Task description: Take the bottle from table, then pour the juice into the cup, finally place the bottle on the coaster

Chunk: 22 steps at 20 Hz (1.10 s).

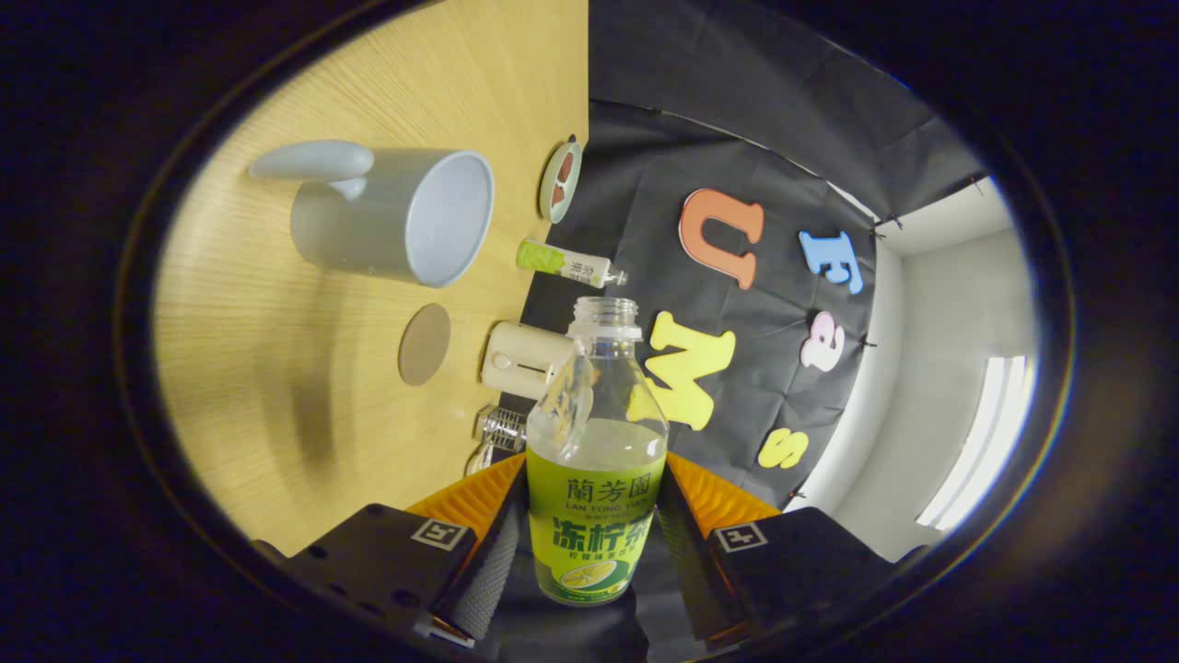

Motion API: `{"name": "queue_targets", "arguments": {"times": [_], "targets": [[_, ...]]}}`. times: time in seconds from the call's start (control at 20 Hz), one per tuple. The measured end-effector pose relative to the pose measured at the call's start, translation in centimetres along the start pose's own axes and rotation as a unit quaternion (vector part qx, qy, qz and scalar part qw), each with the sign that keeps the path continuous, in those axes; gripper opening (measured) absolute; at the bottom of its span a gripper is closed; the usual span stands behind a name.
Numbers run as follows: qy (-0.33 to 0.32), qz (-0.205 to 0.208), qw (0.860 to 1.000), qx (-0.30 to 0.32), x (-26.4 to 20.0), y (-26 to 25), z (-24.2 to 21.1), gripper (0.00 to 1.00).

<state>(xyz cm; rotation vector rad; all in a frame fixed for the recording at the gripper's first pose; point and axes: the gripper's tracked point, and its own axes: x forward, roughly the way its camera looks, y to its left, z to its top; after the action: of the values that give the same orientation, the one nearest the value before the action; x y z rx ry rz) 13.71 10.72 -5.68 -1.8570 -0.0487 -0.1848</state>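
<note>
Bottle point(596, 460) upright between both pressing fingers point(488, 562) of the claw point(589, 562).

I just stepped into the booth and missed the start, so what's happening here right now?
A person's handheld gripper is shut on an uncapped juice bottle, one finger on each side of its green label. The view is rolled sideways, so the bottle seems tipped toward the grey cup on the wooden table, though no juice is leaving it. The round brown coaster lies bare between cup and bottle.
</note>
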Motion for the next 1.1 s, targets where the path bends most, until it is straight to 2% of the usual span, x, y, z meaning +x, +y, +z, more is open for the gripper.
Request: {"name": "queue_targets", "arguments": {"times": [0.6, 1.1], "targets": [[0.000, -0.018, 0.999, -0.046, 0.18, -0.80, 0.37, 0.82], [0.007, -0.026, 0.998, -0.059, 0.32, -0.87, 0.14, 0.82]]}}
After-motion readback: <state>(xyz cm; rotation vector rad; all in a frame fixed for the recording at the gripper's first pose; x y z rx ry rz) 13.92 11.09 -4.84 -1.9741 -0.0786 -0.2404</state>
